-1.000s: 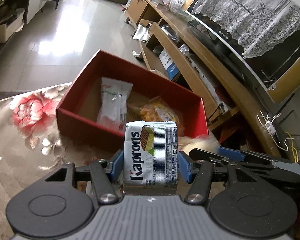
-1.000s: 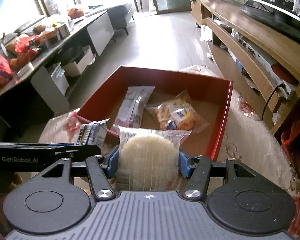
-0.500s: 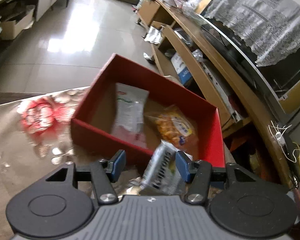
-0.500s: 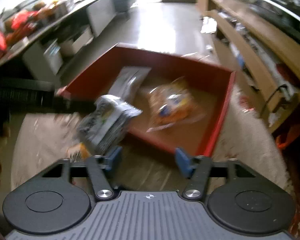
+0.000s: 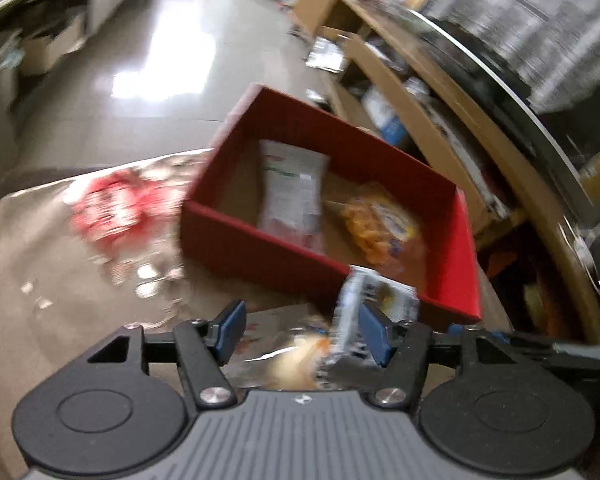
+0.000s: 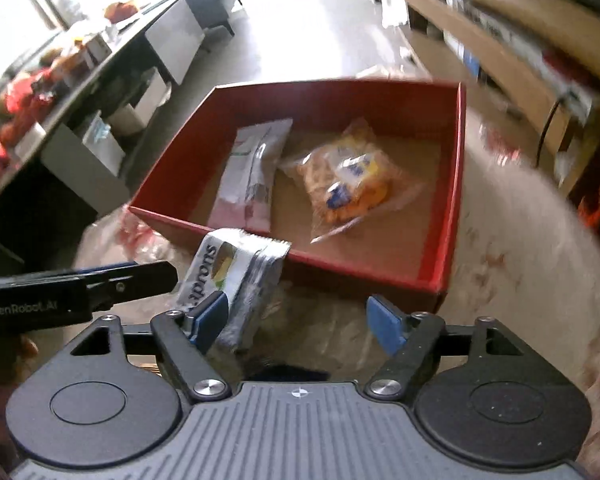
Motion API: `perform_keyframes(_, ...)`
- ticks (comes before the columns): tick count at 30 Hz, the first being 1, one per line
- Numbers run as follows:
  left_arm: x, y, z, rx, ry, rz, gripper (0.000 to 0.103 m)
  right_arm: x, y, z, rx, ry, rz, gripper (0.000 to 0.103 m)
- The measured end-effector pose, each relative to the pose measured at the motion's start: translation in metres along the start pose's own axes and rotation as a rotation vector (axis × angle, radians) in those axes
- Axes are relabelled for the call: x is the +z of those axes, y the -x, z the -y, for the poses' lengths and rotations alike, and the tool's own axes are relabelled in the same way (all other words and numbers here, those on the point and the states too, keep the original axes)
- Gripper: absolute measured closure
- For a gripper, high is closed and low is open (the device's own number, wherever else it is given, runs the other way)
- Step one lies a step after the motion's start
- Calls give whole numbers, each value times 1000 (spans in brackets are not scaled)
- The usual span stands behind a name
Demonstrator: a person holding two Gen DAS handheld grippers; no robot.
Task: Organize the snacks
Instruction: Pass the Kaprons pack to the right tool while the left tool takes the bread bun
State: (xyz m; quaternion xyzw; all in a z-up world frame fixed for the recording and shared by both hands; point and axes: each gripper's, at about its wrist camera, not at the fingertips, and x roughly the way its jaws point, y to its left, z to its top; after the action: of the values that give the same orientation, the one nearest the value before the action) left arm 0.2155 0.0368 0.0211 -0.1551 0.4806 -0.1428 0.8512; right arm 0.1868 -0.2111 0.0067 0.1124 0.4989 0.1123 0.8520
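- Step in hand: release of two snacks short of the red box (image 6: 456,184), both claws opening.
- Left claw (image 5: 300,336): jaws parting; wafer packet (image 5: 374,300) tilted against the right-hand pad only, not clamped, apparently dropping at the box's near wall.
- Right claw (image 6: 298,318): jaws parting wide, nothing gripped; the wafer packet (image 6: 236,276) leans at its left pad.
- Pale round snack (image 5: 296,360): blurred, lying on the bench (image 5: 80,280) below the left claw, outside the box.
- Box contents: white sachet (image 6: 256,168), orange snack bag (image 6: 344,180).
- Next move, judged: regrip each fallen item squarely, lift clear of the near wall, release over bare box floor.
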Motion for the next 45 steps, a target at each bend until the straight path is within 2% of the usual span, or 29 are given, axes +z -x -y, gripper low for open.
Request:
perform_keyframes(3,-2,8,-14,38,50,26,38,2,-11,-12,-13,-21,-7,14)
perform_keyframes(8,-3,10,-24,64,60,25,37,6,-33,-37,16,-66,-25,12)
perform_keyframes(10,-4,10,-25,73,58,18,36,4,-46,-47,-9,-45,-31,14)
perform_keyframes(12,-6,8,-22,73,43,2,34,1,-56,-52,-31,-13,-40,29)
perform_keyframes(15,-11,3,-12,44,-3,-28,33,-1,-53,-42,-12,-15,-40,35)
perform_keyframes(18,-15,-6,5,22,-80,-62,31,-3,-30,-37,-64,52,3,36)
perform_keyframes(20,-19,-14,14,-10,-106,-95,29,-7,-17,-28,-51,56,13,37)
perform_keyframes(23,-23,-26,22,-8,-72,-123,25,-13,-1,-11,-40,48,23,70)
perform_keyframes(26,-24,-42,27,16,-24,-163,25,-19,3,6,-54,40,12,69)
perform_keyframes(28,-25,-46,33,31,-47,-159,25,-21,0,15,-37,20,-17,57)
perform_keyframes(30,-25,-50,45,91,-111,-135,24,-22,0,20,-20,15,-33,50)
perform_keyframes(31,-24,-53,50,127,-143,-122,23,-23,1,20,-34,40,-35,46)
perform_keyframes(33,-22,-63,58,163,-164,-117,21,-25,3,20,-99,76,-19,26)
perform_keyframes(35,-20,-75,56,114,-114,-177,20,-26,4,22,-134,104,-14,23)
perform_keyframes(38,-17,-91,58,89,-52,-209,20,-30,6,28,-108,121,-38,20)
perform_keyframes(41,-23,-100,70,139,-84,-203,24,-33,4,32,-98,142,-57,19)
perform_keyframes(43,-30,-100,80,174,-140,-186,28,-33,-2,30,-91,149,-64,19)
perform_keyframes(45,-33,-97,83,180,-162,-183,31,-34,-9,24,-93,181,-92,20)
